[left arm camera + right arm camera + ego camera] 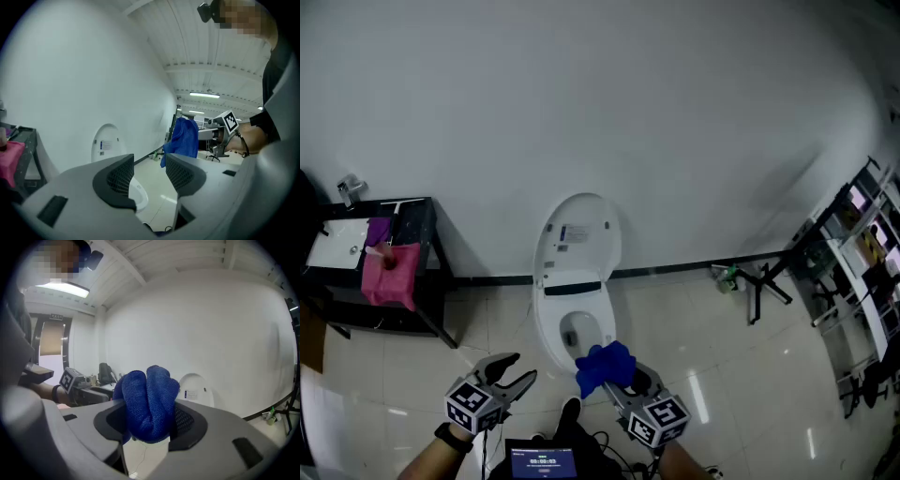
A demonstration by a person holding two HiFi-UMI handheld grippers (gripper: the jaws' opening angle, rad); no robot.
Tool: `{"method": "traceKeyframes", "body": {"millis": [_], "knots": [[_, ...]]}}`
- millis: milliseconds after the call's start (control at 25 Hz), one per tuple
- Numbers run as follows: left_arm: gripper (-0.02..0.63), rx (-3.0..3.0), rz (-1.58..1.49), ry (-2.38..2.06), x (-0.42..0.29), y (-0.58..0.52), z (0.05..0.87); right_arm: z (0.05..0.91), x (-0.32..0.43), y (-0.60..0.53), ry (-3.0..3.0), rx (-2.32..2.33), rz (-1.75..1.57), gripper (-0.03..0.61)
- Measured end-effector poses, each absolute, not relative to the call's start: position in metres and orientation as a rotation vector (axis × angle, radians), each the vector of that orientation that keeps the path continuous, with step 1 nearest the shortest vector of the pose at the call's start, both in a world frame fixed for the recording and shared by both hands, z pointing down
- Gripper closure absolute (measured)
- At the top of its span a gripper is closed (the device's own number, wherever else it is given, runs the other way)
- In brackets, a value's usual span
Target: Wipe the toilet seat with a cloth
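A white toilet (575, 281) stands against the wall with its lid (580, 232) raised and the seat (602, 323) down. My right gripper (619, 389) is shut on a bunched blue cloth (604, 366), held just in front of the bowl's near rim. In the right gripper view the blue cloth (147, 401) fills the space between the jaws, with the lid (197, 389) behind it. My left gripper (511, 379) hovers open to the left of the bowl, nothing between its jaws. In the left gripper view the cloth (182, 138) hangs to the right of the toilet lid (108, 142).
A black stand (405, 272) with a white basin (337, 244) and a pink towel (391, 274) stands at the left wall. A green bottle (727, 278) and a black tripod base (766, 283) sit on the tiled floor at right, shelving (853, 272) beyond. A device screen (543, 462) sits below.
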State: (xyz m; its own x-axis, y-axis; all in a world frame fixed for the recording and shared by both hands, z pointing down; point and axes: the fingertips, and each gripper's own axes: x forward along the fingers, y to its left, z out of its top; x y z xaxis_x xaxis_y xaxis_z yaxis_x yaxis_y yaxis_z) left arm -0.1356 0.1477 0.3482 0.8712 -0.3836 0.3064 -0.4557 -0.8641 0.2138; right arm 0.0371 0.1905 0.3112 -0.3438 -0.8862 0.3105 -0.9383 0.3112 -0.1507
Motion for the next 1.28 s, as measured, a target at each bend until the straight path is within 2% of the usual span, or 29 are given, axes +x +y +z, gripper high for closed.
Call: {"method": "traceKeyframes", "body": {"millis": [320,760,1280], "knots": [[0.394,2.723,0.476,-0.651,-0.096,0.082,0.399,0.395,0.074,0.093,-2.353,1.569,0.461,0.347],[0.394,2.508,0.642,-0.716,-0.039,-0.015,0.516,0.586,0.114,-0.062,-2.209,1.224,0.554,0.348],[0.394,2.317,0.729,-0.718,-0.011,-0.083,0.651,0.840,0.070,-0.152,-2.107,0.850,0.664,0.350]]}}
